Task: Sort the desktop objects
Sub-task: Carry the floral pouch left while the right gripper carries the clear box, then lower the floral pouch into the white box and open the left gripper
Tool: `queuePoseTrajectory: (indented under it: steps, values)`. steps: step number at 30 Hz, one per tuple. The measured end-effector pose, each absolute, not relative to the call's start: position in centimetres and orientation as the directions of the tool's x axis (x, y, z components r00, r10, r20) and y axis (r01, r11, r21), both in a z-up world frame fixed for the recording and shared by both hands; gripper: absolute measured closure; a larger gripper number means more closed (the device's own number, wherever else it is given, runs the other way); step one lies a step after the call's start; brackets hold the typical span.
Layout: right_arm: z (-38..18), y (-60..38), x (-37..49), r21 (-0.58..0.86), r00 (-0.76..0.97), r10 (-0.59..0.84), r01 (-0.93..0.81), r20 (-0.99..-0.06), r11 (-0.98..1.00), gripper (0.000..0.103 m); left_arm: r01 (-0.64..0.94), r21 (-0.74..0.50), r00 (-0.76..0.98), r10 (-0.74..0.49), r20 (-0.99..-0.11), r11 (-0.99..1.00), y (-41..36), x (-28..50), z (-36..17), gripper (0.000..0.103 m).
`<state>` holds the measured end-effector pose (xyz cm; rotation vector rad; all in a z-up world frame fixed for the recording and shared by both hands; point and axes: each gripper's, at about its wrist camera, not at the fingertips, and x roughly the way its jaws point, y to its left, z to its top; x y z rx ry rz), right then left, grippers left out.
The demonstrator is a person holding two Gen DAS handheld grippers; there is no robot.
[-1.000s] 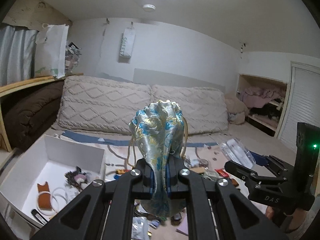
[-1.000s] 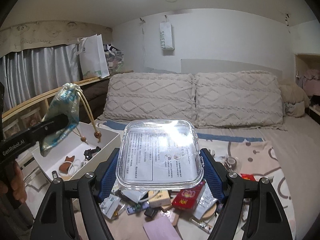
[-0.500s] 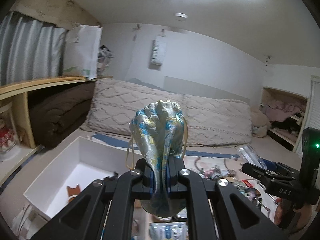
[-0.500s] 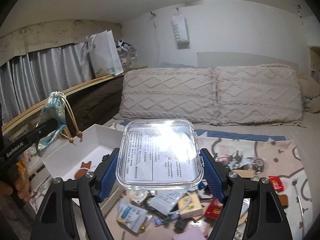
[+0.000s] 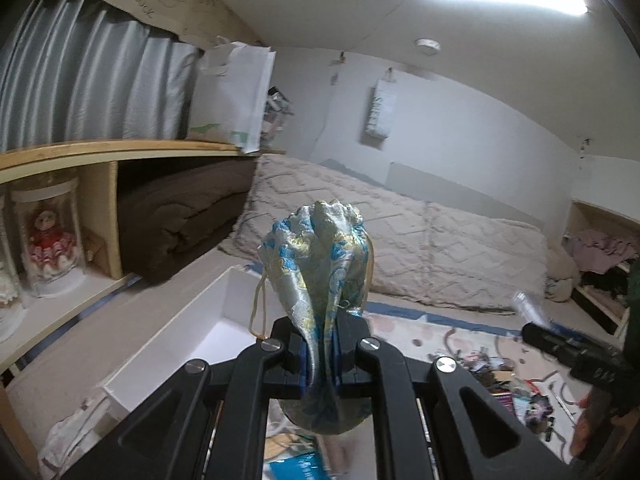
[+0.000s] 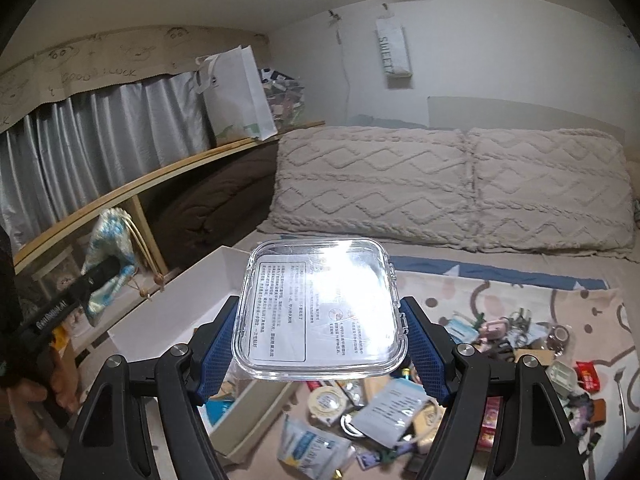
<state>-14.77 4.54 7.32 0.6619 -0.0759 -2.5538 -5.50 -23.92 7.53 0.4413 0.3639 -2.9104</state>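
Left wrist view shows the left gripper point(image 5: 322, 354) clamped on a blue-gold drawstring pouch point(image 5: 320, 264), held above the white box point(image 5: 168, 344); lowering and releasing it there looks like the next move. The right gripper point(image 6: 322, 354) grips a clear plastic case point(image 6: 320, 312), its printed label too small to read. A wall hanging point(image 6: 394, 54) reads "SWEET", probably.

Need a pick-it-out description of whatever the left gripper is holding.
Start at the white box beside the bed; the left gripper is held above it. Pinched in that gripper is a small drawstring pouch. It is the only shiny blue-and-gold fabric here, with tan beaded cords dangling from it.
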Motion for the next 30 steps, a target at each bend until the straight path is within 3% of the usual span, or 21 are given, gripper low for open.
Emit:
queuePoseTrajectory:
  steps: [11, 30]
  values:
    - [7.9, 0.4, -15.6, 0.173, -0.713, -0.519, 0.503, -0.471, -0.847, 0.025, 0.248, -0.263, -0.894, -0.116, -0.433, -0.932, -27.1, -7.7, 3.2, 0.094]
    - [6.2, -6.4, -17.1, 0.179, -0.624, -0.537, 0.543, -0.568, -0.820, 0.025, 0.302, -0.153, -0.777, -0.150, -0.612, -0.941, -27.2, -11.6, -1.7, 0.094]
